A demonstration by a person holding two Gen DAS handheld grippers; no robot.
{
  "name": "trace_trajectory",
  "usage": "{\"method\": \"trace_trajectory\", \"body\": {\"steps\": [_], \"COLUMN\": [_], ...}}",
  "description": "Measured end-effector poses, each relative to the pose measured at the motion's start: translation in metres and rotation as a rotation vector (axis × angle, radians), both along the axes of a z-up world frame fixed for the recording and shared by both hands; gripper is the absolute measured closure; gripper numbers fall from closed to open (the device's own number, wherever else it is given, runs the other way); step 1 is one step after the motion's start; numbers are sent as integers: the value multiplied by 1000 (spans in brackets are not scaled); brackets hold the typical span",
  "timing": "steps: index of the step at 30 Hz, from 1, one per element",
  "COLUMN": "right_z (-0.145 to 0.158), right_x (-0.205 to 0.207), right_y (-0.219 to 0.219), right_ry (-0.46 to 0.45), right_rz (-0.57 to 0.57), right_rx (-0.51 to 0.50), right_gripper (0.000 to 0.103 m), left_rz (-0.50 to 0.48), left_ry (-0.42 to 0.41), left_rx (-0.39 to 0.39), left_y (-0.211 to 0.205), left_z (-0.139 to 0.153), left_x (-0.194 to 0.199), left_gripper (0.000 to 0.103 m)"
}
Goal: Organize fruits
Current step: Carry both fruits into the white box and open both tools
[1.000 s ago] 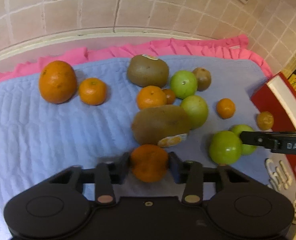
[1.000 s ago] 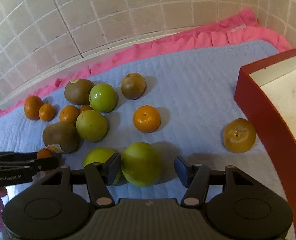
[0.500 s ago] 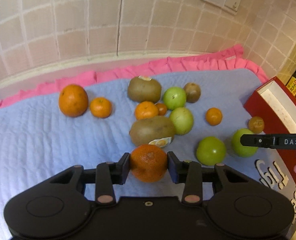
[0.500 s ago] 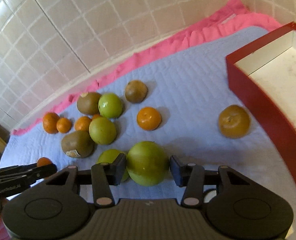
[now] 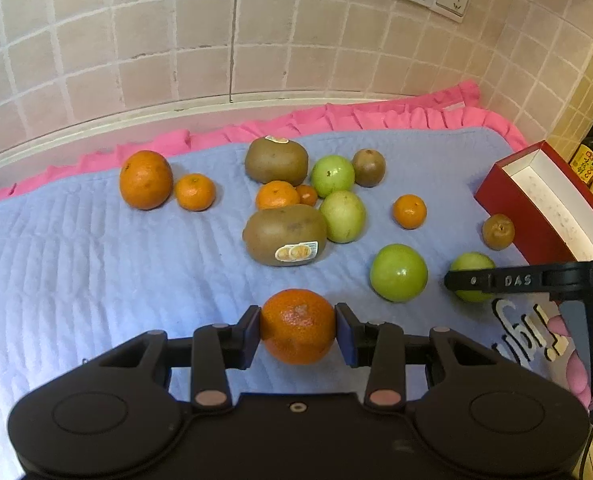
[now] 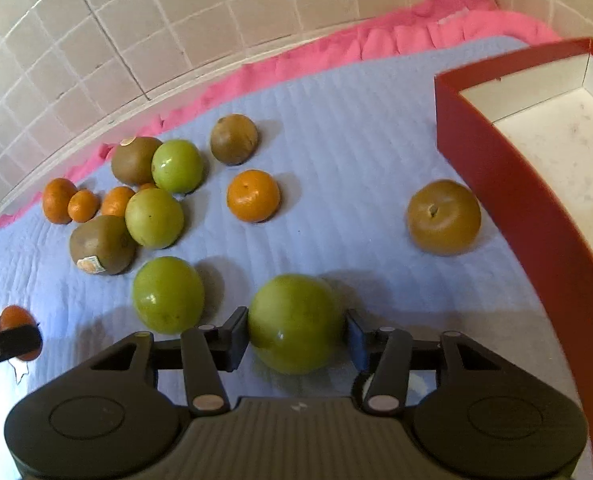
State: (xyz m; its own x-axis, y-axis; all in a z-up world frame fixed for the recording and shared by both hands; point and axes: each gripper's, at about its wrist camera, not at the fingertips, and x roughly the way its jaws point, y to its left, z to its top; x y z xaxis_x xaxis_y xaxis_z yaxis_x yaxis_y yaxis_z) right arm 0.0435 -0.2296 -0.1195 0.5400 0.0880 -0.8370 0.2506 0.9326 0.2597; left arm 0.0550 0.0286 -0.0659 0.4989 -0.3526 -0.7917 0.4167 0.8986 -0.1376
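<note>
round dimpled mandarin [image 5: 297, 326] over quilted blue mat [image 5: 96, 264].

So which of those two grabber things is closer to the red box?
The right. The right gripper, its fingers around a green fruit, sits just beside the red box. The left gripper, holding an orange, is farther off across the blue mat.

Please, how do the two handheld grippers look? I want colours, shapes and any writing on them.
Both are black plastic. The left gripper and right gripper each have a wide body with two round discs, two fingers on hinged links with pale round pins, and dark blue-black flat pads. The right gripper's body is ribbed. One finger carries the white letters "DAS".
</note>
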Motion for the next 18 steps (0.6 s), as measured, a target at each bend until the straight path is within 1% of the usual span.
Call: {"method": "trace_trajectory", "body": {"steps": [3,4,6,8,11,14,16,18], "right_z": [14,23,42,67,109,143,154,155], "right_x": [-12,-19,-30,-44,-70,-97,-113,-125], "right_y": [-1,-4,-10,-21,-46,-79,-103,-126], "right_ry": [-49,-75,-119,-180,-273,-321,-318,-297], "right_rz": [-23,-34,-52,-82,-156,-260,-340,-406], "right_rx": [-16,-14,-13,-29,-94,-189,-238,-268], "right_gripper": [51,52,52,52,51,51,51,51], "left_rz": [-3,-8,-33,-71,-160,-278,-363,-445], "left_ry": [-17,-31,-67,-120,-214,-288,-322,-346], "left_rx": [10,12,8,-4,-37,-80,-102,-121], "left_y": [-3,-6,-16,-30,-60,-101,-136,-177], "left_z": [6,11,25,45,81,115,133,144], "left_x": [-3,-4,-4,-4,-1,7,13,20], "left_gripper": [56,56,56,56,56,56,56,56]}}
